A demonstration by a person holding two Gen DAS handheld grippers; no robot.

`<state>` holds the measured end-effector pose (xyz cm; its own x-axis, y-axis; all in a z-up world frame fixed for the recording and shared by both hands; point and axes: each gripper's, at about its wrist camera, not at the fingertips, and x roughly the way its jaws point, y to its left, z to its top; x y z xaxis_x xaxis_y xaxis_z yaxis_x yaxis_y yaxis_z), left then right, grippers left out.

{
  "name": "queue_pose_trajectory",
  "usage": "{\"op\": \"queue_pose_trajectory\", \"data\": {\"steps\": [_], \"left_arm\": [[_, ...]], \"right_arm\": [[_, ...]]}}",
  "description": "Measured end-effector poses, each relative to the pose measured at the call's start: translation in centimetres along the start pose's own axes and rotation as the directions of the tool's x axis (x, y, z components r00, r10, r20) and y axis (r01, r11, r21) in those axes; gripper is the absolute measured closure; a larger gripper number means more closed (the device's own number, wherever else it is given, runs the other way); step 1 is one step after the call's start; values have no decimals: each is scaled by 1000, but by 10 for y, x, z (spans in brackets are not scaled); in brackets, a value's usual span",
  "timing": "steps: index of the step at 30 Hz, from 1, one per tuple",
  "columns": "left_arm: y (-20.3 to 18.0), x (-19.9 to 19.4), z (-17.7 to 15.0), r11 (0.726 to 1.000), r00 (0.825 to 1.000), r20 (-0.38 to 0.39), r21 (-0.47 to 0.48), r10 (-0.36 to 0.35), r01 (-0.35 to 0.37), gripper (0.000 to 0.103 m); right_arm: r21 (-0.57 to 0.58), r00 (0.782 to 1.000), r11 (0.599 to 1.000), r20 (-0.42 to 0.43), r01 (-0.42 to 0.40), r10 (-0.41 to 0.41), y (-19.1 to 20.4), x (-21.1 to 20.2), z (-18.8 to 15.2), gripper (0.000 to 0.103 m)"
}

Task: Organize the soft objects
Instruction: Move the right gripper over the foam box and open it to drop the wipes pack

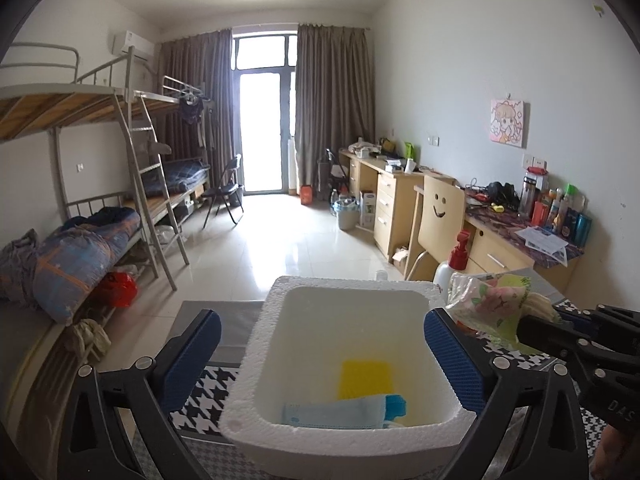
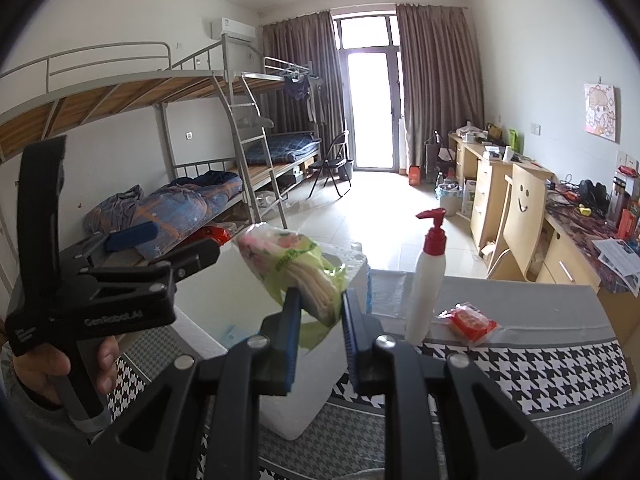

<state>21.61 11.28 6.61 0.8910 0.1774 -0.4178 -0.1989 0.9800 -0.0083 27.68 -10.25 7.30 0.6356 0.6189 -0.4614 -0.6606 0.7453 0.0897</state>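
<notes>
Above foam box (image 1: 256, 368), tissue pack (image 2: 296, 268) (right gripper's (image 2: 318, 312))

Floral tissue pack (image 2: 296, 272) held tilted above white foam box (image 1: 280, 320) w/ yellow sponge (image 1: 364, 378) & blue mask (image 1: 332, 414) inside.

**Materials and Finishes Seen**

The box (image 1: 256, 344) is made of white foam, rough and grainy at its rim. A crinkled, glossy plastic wrapper is seen on the tissue pack (image 2: 296, 268). The counter (image 2: 540, 364) is covered with matt woven cloth in houndstooth. Smooth plastic forms the pump bottle (image 2: 428, 280). Ribbed blue pads (image 1: 456, 352) line the matt black left tool (image 1: 322, 348). The floor (image 1: 280, 248) is glossy tile.
</notes>
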Motion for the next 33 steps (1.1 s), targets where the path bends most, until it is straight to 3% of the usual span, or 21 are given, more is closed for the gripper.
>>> {"op": "queue_pose_trajectory", "data": {"steps": [33], "left_arm": [[52, -31, -21, 993, 994, 42, -51, 105, -103, 1]], "right_arm": [[-32, 995, 998, -81, -56, 53, 27, 48, 8, 79]]}}
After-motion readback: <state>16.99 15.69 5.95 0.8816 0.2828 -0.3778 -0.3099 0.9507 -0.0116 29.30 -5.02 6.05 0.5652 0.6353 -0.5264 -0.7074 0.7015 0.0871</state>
